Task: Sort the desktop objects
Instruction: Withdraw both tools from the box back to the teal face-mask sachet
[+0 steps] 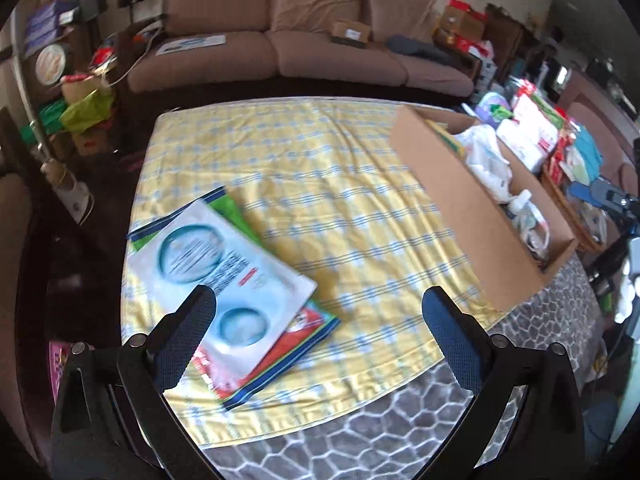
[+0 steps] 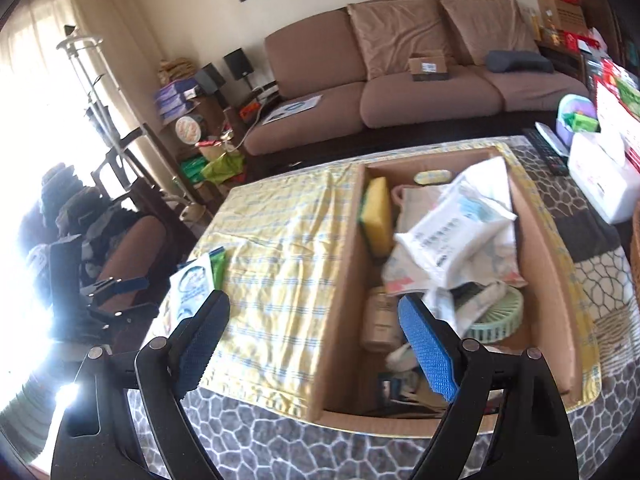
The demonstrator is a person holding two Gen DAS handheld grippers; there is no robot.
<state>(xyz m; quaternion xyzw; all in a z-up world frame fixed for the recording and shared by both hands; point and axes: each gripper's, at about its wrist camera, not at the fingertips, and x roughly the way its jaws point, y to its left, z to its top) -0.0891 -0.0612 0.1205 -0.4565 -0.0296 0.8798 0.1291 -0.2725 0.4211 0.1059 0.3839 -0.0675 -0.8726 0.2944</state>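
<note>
Left gripper (image 1: pixel 318 300): jaws spread wide, nothing between them, hovering over the near edge of a stack of flat packets (image 1: pixel 224 280). The stack lies on the left part of the yellow checked cloth (image 1: pixel 320 184), well apart from the cardboard box (image 1: pixel 460 208). Right gripper (image 2: pixel 314 320): jaws apart and empty, poised over the box's near left wall.

The box already holds a yellow sponge (image 2: pixel 378 216), a white wipes pack (image 2: pixel 456 232) and a green fan (image 2: pixel 496 320), so the packets look like the remaining work. Judged best practice: lower one finger to the cloth, slide under the top packet's edge, close on one only.

Surface: cloth rumpled, over a stone-patterned cover (image 1: pixel 360 432). Room: brown sofa (image 1: pixel 280 40) behind, cluttered shelves at both sides.
</note>
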